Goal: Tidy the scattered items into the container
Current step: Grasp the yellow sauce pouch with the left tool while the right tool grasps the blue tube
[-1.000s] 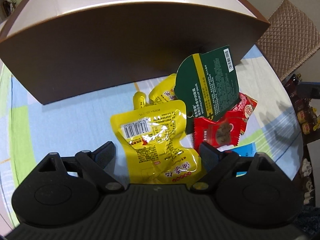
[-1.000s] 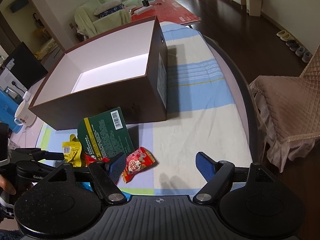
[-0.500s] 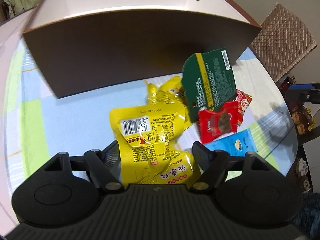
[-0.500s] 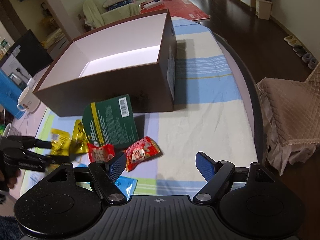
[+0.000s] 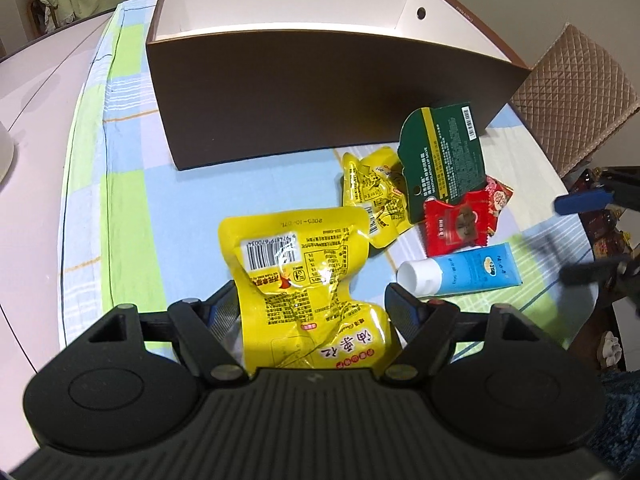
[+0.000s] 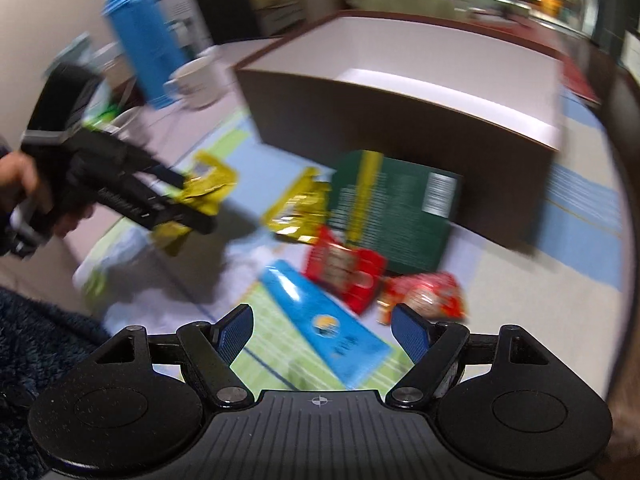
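— Tongs, left: what are they on?
— Clamped on the big yellow pouch, which is held clear of the counter in front of the brown box.
— And the right tongs?
— Spread apart, holding nothing, above the blue tube.
— Where is everything else?
— On the striped cloth before the box's front wall: a small yellow packet, a green card leaning on the box, a red sachet and another red packet beside the tube.
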A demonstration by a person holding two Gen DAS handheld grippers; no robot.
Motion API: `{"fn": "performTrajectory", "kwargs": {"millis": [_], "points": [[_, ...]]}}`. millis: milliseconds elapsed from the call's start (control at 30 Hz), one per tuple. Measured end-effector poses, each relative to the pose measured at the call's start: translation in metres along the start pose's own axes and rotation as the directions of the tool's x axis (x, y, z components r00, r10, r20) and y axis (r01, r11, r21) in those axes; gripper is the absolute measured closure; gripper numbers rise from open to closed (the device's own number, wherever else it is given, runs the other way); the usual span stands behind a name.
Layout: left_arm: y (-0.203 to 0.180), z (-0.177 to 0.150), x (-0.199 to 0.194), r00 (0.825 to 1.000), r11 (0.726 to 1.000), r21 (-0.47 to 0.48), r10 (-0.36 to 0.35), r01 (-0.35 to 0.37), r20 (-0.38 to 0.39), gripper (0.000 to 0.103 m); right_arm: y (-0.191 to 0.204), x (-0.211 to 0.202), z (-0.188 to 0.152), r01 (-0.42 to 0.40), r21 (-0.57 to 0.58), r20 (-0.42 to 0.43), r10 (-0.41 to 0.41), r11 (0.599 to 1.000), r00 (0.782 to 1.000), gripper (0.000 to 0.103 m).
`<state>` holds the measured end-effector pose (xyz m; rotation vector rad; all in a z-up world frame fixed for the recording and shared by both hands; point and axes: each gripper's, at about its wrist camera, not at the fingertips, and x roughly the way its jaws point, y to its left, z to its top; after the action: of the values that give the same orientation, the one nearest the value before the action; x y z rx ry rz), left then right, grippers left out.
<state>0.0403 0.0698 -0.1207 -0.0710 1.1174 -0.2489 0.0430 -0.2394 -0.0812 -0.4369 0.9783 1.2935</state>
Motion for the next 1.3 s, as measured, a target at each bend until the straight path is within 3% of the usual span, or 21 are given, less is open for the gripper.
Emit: {"fn": "performTrajectory", "kwargs": {"millis": [333,400,667,833,1000,1067,1133,1167,1200,1233,1300], "points": [[0.006,-0.009,-0.014,1.000,1.000,-0.013,0.000,0.000,0.017,0.029,0.024,0.047,0.014,-0.055,-0.230,-0.076,0.038,0.972,0.996,0.025],[0.008,-0.012,-0.016,1.000,1.000,-0.020,0.002,-0.002,0.019,0.029,0.027,0.056,0.015,-0.085,-0.258,-0.103,0.060,0.962,0.993,0.056],[0.014,-0.020,-0.020,1.000,0.999,-0.039,0.004,-0.003,0.023,0.029,0.030,0.083,0.017,-0.036,-0.314,-0.136,-0.007,0.949,0.991,0.057],[0.017,-0.025,-0.021,1.000,0.999,-0.048,0.005,-0.004,0.021,0.029,0.038,0.087,0.015,-0.003,-0.345,-0.179,-0.062,0.939,0.982,0.067],[0.021,-0.027,-0.021,1.000,0.998,-0.060,0.006,-0.005,0.023,0.029,0.036,0.079,0.005,0.008,-0.288,-0.220,-0.074,0.958,0.973,0.068],[0.022,-0.027,-0.020,1.000,0.998,-0.061,0.006,-0.005,0.020,0.029,0.035,0.077,0.002,0.017,-0.280,-0.198,-0.075,0.960,0.977,0.067],[0.021,-0.026,-0.019,1.000,0.998,-0.055,0.003,-0.002,0.016,0.029,0.033,0.077,0.003,0.013,-0.239,-0.198,-0.062,0.971,0.978,0.059],[0.020,-0.026,-0.019,1.000,0.999,-0.052,0.001,0.000,0.015,0.029,0.033,0.075,0.004,0.007,-0.223,-0.199,-0.053,0.975,0.979,0.046],[0.019,-0.026,-0.018,1.000,0.999,-0.049,-0.001,0.001,0.014,0.029,0.033,0.077,0.004,0.010,-0.222,-0.207,-0.057,0.975,0.977,0.016],[0.018,-0.026,-0.018,1.000,0.999,-0.046,-0.001,0.001,0.014,0.029,0.035,0.085,0.003,0.058,-0.230,-0.239,-0.115,0.971,0.964,0.000],[0.016,-0.026,-0.018,1.000,0.999,-0.043,-0.003,0.003,0.015,0.029,0.032,0.109,-0.007,0.094,-0.242,-0.216,-0.148,0.966,0.965,0.000]]}}
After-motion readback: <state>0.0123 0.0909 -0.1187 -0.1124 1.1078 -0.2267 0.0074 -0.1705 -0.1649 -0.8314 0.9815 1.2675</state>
